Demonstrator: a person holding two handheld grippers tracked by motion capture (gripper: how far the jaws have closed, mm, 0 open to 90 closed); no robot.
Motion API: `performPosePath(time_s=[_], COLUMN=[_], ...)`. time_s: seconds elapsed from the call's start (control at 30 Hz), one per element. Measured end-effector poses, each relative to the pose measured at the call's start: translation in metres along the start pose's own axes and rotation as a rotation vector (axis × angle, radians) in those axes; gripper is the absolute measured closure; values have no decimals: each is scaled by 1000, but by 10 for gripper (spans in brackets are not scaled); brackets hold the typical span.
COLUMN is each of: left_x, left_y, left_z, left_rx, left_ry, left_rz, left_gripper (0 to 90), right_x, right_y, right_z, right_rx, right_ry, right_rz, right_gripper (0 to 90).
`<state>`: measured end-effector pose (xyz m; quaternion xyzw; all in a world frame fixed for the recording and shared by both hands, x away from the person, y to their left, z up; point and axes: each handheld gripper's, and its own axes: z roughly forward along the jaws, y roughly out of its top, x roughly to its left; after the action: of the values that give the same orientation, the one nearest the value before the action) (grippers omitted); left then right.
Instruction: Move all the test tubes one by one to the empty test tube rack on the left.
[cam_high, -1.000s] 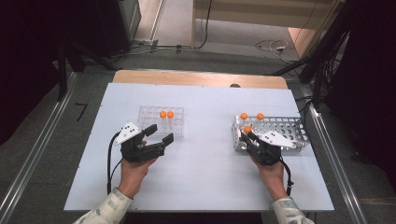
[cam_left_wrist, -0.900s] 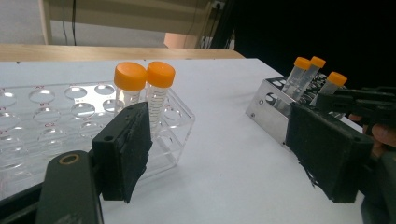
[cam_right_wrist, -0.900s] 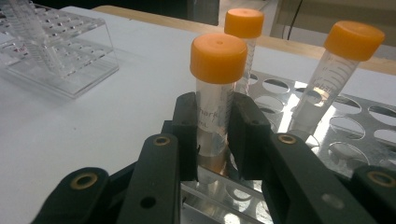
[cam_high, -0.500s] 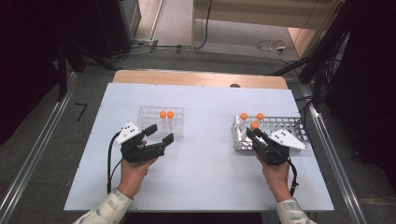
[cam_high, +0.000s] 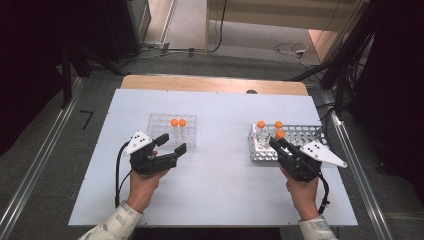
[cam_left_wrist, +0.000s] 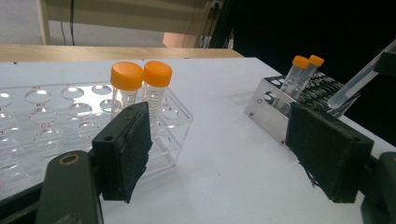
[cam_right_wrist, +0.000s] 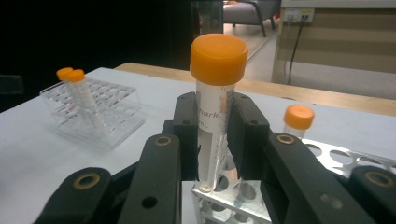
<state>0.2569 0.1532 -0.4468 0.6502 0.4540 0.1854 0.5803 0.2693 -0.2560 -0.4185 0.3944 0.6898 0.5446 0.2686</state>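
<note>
The orange-capped tube (cam_right_wrist: 216, 107) is pinched between the two black pads of the right gripper (cam_right_wrist: 215, 140), below its cap, so the cap and the printed label stay free. The jaws are closed firmly on it. The tube stands nearly upright, its round bottom just above the holes of the metal rack (cam_high: 305, 134), which sits near the right edge of the worktop (cam_high: 220, 185). I judge it is being lifted out of this rack, and the straight vertical hold keeps it from scraping the holes.

Two more tubes of the same kind stand in the metal rack behind it (cam_high: 261, 125) (cam_high: 278, 125), leaning a little.

On the left half of the worktop, toward the middle, is a clear plastic rack (cam_high: 161, 125). Two capped tubes (cam_left_wrist: 141, 88) stand side by side in its right part, close to the rack's corner. Probably the held tube should go beside them, so the filled places make one row.

The left gripper (cam_high: 170, 145) rests just in front of the clear rack, toward the near edge. Its jaws are wide open and hold nothing. It points at the rack, perhaps ready to steady it or to receive the tube.
</note>
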Motion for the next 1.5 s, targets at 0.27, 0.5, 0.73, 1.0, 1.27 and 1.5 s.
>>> performPosePath(time_s=[0.27,0.5,0.73,1.0,1.27,1.5], left_x=[-2,-7,-17,-32,-44,-52], left_y=[0,-3,-6,-11,-13,-15], left_z=[1,4,8,14,17,18], left_rx=[4,20,34,57,66,52], left_ry=[-10,-33,-68,-119,-159,-213], left_rz=[3,18,40,71,92,116], left_gripper=[220,220,219,222,230,298], right_x=[20,41,59,75,95,111], right_y=[-9,-21,-29,-33,-36,-37], right_z=[8,21,33,42,52,58], right_rx=[47,110,149,179,195,207], right_ry=[71,132,186,228,277,317], right_rz=[-26,-58,-84,-105,-129,-150], right_gripper=[723,723,723,723,723,723])
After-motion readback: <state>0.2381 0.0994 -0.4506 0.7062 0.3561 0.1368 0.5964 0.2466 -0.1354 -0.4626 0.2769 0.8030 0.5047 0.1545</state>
